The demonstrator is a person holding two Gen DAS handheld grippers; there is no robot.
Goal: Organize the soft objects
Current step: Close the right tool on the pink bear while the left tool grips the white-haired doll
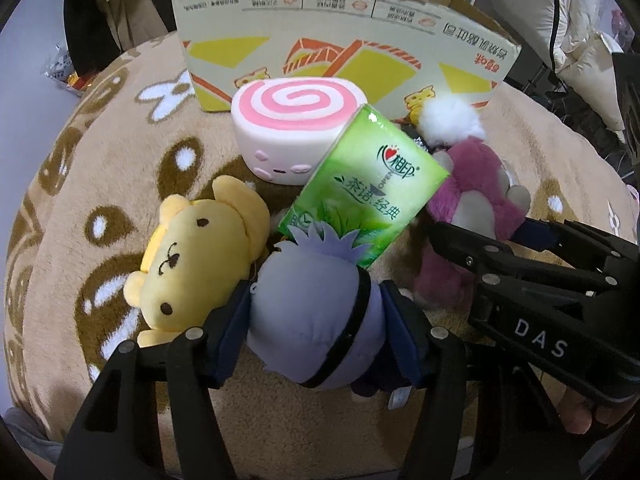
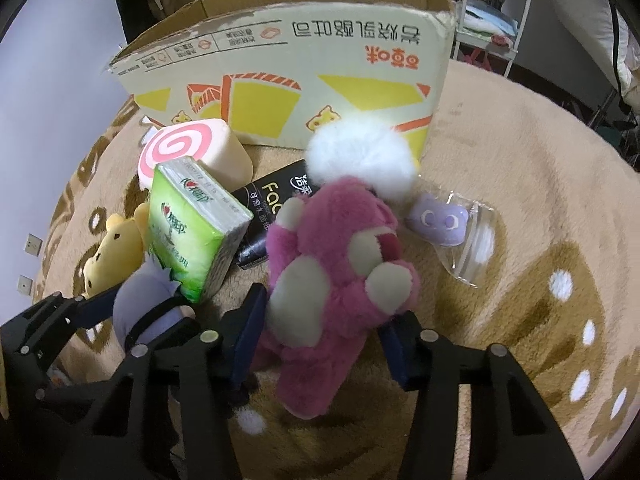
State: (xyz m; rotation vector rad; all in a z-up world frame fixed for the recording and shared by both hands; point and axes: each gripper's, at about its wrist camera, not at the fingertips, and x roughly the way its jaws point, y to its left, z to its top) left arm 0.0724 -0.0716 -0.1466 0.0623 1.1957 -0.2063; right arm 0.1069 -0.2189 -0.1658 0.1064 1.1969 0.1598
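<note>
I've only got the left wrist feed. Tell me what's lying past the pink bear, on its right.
Observer: A small purple plush in a clear bag lies on the blanket, right of the pink bear.
Operator: Now report what's behind the green tissue pack.
Observer: A black pack with pale lettering lies flat between the green tissue pack and the bear, in front of the cardboard box.

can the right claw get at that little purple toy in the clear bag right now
Probably not yet: the right claw is shut on the pink bear. The purple toy lies uncovered just right of the bear.
</note>
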